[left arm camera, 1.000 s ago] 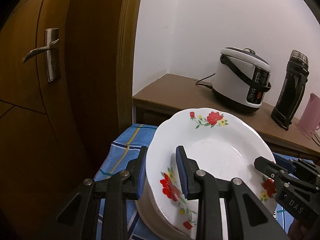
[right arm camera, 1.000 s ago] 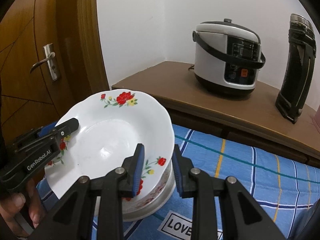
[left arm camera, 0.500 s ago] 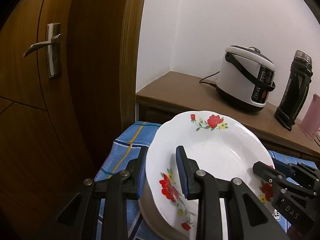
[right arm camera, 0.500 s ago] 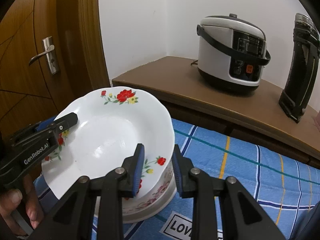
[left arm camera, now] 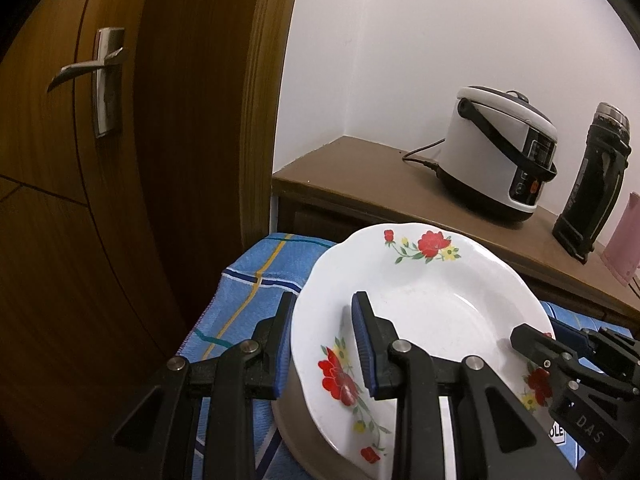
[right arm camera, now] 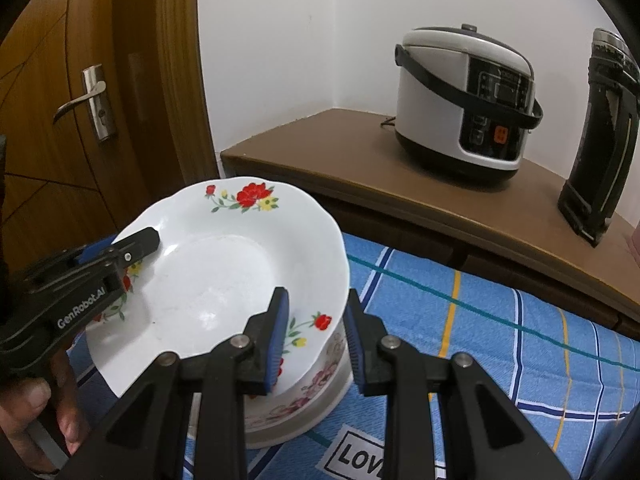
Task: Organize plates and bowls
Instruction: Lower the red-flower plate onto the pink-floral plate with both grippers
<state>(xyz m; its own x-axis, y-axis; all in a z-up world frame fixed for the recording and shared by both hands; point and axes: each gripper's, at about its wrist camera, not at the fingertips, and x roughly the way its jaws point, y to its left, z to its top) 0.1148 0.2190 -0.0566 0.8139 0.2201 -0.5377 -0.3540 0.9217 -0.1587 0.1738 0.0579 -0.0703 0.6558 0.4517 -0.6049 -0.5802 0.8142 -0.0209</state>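
Both grippers hold a white plate with red flowers [left arm camera: 432,308] [right arm camera: 224,272] by opposite edges. My left gripper [left arm camera: 322,320] is shut on the plate's left rim, one pad under it and one on top. My right gripper [right arm camera: 316,308] is shut on the right rim in the same way. Each gripper also shows in the other's view: the right gripper [left arm camera: 532,340] and the left gripper [right arm camera: 120,252]. The plate hangs tilted just over a white bowl with pink flowers [right arm camera: 312,396] [left arm camera: 288,412]. Whether plate and bowl touch I cannot tell.
The bowl stands on a blue checked cloth [right arm camera: 460,320]. Behind it, a wooden sideboard [right arm camera: 340,152] carries a rice cooker [right arm camera: 468,104], a black flask [right arm camera: 600,140] and something pink [left arm camera: 624,240]. A wooden door with a handle [left arm camera: 96,76] is at the left. A person's hand [right arm camera: 28,408] grips the left tool.
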